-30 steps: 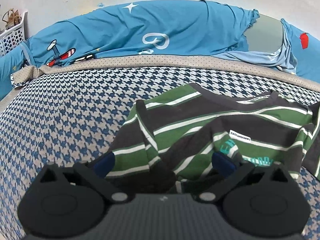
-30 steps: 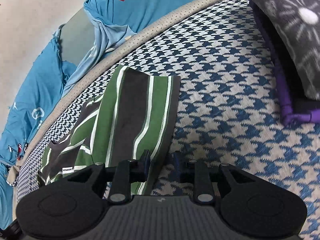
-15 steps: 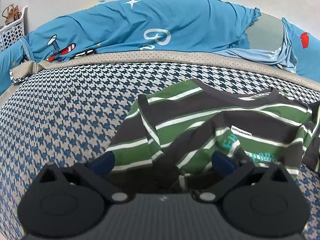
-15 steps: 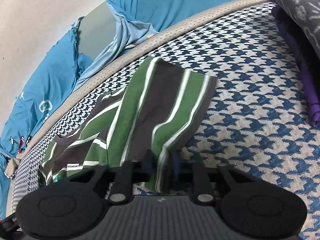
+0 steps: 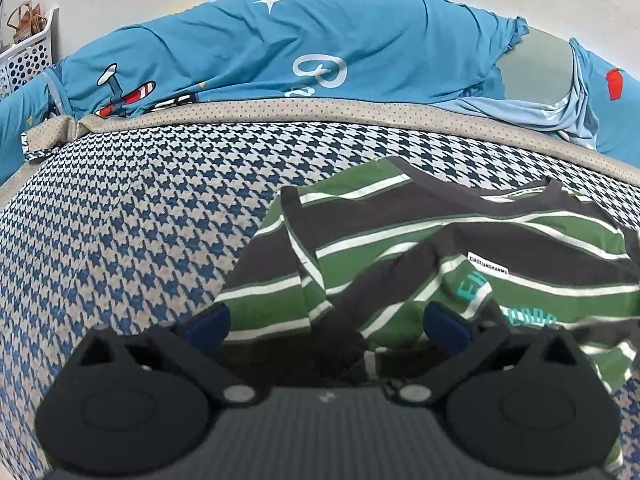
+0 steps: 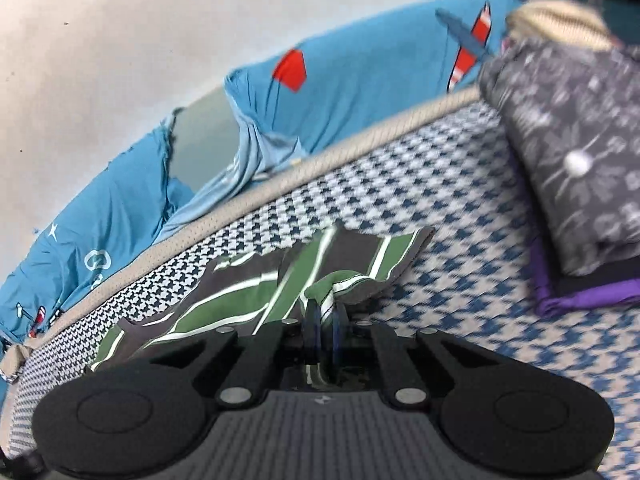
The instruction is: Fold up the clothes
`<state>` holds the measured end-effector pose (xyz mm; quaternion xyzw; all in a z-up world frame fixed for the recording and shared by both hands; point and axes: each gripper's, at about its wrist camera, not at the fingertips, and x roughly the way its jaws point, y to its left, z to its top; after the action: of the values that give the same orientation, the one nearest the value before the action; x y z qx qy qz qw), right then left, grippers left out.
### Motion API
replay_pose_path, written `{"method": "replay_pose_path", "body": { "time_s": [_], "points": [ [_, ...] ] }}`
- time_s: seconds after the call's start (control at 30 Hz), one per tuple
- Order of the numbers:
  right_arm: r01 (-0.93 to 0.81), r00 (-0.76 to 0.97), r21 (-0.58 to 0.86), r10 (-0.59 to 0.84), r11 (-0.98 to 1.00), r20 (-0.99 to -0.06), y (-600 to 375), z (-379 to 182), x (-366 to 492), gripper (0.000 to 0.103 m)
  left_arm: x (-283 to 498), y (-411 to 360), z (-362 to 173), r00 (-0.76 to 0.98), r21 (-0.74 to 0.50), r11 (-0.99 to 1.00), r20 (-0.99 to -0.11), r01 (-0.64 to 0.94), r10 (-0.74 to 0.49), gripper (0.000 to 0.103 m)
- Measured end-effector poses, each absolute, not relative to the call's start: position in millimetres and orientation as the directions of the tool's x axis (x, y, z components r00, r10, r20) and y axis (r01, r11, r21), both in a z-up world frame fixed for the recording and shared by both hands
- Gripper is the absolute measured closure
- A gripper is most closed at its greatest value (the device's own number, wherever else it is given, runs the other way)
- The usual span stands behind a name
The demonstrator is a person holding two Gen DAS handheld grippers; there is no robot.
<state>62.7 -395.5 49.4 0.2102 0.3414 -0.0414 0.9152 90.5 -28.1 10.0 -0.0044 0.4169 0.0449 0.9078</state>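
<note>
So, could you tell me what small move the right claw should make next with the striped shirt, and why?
Probably carry the pinched sleeve across toward the shirt's middle. The right claw is shut on a sleeve of the striped shirt, lifted off the bedspread, while the left claw sits open over the rest of the shirt, which looks rumpled and not yet folded.

White label (image 5: 487, 265) on striped shirt (image 5: 400, 248): small black capitals, roughly "XIAOXIANGHANMU", not fully legible. Teal print (image 5: 472, 286) below label: letters "E", "R" visible, rest folded away. Blue bedding (image 5: 280, 48): white looped letter-like mark (image 5: 319, 71), unclear.
</note>
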Motion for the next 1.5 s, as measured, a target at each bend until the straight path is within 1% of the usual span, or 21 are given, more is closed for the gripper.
{"method": "replay_pose_path", "body": {
  "time_s": [0.23, 0.4, 0.5, 0.53, 0.57, 0.73, 0.83, 0.9, 1.07, 1.23, 1.4, 1.5],
  "points": [
    [0.328, 0.683, 0.316, 0.008, 0.89, -0.731, -413, 36, 59, 0.097, 84, -17, 12, 0.642, 0.048, 0.992, -0.758, -0.115, 0.111, 0.0],
    [0.339, 0.606, 0.27, 0.01, 0.901, -0.795, -413, 19, 61, 0.095, 81, 0, 11, 0.629, 0.051, 0.985, -0.763, -0.166, 0.145, 0.0],
    [0.353, 0.627, 0.289, 0.005, 0.89, -0.779, -417, 24, 58, 0.094, 79, 14, 9, 0.616, 0.027, 0.979, -0.774, -0.201, 0.148, 0.0],
    [0.354, 0.638, 0.29, -0.002, 0.889, -0.77, -418, 29, 57, 0.093, 79, 18, 8, 0.612, 0.017, 0.977, -0.778, -0.212, 0.146, 0.0],
    [0.357, 0.649, 0.283, -0.018, 0.89, -0.761, -418, 32, 55, 0.09, 79, 22, 8, 0.609, 0.015, 0.975, -0.779, -0.221, 0.15, 0.0],
    [0.376, 0.692, 0.243, -0.096, 0.894, -0.716, -420, 47, 52, 0.089, 81, 37, 6, 0.597, -0.006, 0.965, -0.786, -0.262, 0.157, 0.0],
    [0.356, 0.72, 0.258, -0.087, 0.898, -0.688, -419, 50, 54, 0.088, 83, 44, 3, 0.584, -0.039, 0.957, -0.799, -0.289, 0.144, 0.0],
    [0.321, 0.73, 0.286, -0.043, 0.903, -0.682, -414, 51, 56, 0.088, 83, 47, 0, 0.58, -0.055, 0.953, -0.804, -0.297, 0.134, 0.0],
    [0.256, 0.728, 0.299, 0.021, 0.919, -0.685, -394, 51, 61, 0.088, 85, 41, -1, 0.598, -0.054, 0.961, -0.792, -0.272, 0.125, 0.0],
    [0.218, 0.718, 0.29, 0.048, 0.932, -0.695, -377, 47, 66, 0.088, 93, 38, -2, 0.617, -0.031, 0.965, -0.774, -0.26, 0.141, 0.0],
    [0.189, 0.709, 0.288, 0.072, 0.939, -0.701, -366, 43, 71, 0.088, 106, 33, -8, 0.606, 0.014, 0.964, -0.776, -0.264, 0.177, 0.0],
    [0.179, 0.705, 0.296, 0.088, 0.938, -0.704, -362, 41, 76, 0.088, 114, 34, -12, 0.593, 0.068, 0.956, -0.771, -0.286, 0.232, 0.0]
  ]
}}
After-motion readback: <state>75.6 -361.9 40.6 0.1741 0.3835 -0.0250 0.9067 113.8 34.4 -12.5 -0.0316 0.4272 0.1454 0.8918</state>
